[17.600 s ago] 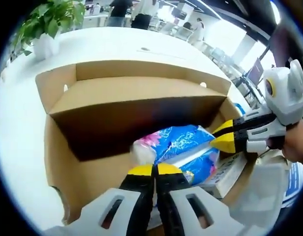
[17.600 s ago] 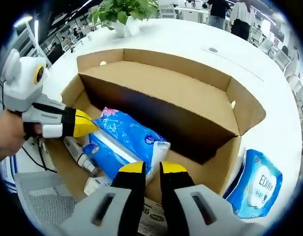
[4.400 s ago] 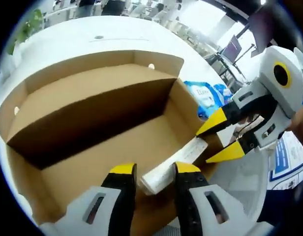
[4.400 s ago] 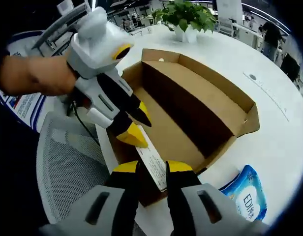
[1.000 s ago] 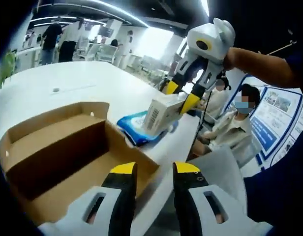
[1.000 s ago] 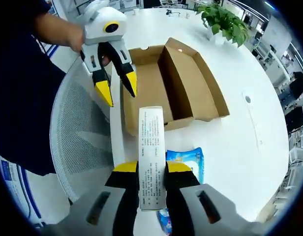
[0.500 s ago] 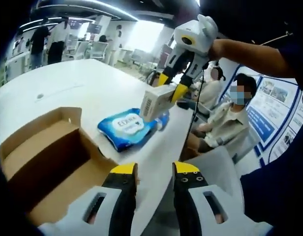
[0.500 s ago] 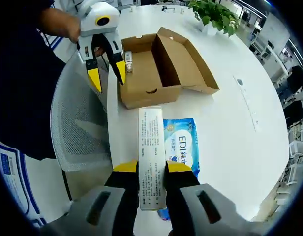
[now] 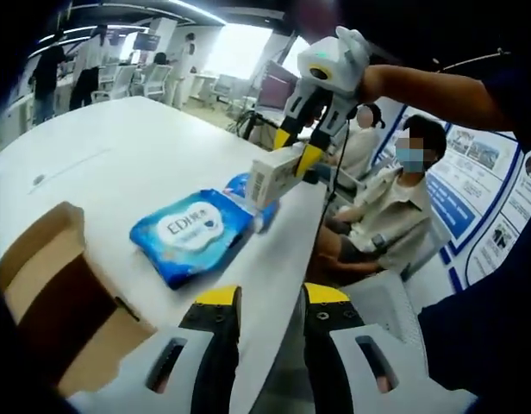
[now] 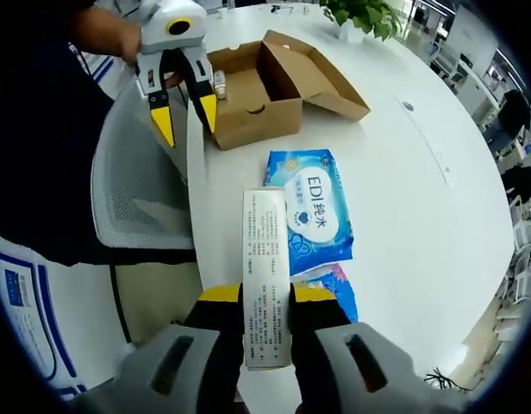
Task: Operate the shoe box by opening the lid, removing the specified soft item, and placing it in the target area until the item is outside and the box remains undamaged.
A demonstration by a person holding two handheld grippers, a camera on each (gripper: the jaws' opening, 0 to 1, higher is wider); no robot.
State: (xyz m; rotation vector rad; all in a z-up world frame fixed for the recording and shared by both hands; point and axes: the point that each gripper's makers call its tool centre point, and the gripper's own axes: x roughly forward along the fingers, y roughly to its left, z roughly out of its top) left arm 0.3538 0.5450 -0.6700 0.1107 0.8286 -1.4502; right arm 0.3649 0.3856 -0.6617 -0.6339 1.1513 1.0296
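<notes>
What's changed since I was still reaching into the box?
The right claw took hold of the long white carton that lay in the shoe box and lifted it out; it now hangs over the white table beside the blue wipes packs. The left claw, shut earlier, is open and empty. The box lid is open as before.

Carton (image 10: 266, 276): white, fine dark print. Wipes pack (image 10: 312, 214): blue, white oval label with blue "EDI" lettering. Second pack (image 10: 333, 287) under it: blue with pink. Box (image 10: 264, 86): plain brown cardboard. Table (image 10: 421, 190): white. Left gripper (image 10: 180, 110) and right gripper (image 10: 265, 297): white bodies, black jaws, yellow tips. Chair (image 10: 145, 185): grey mesh. Plant (image 10: 369, 13), far: green leaves.
</notes>
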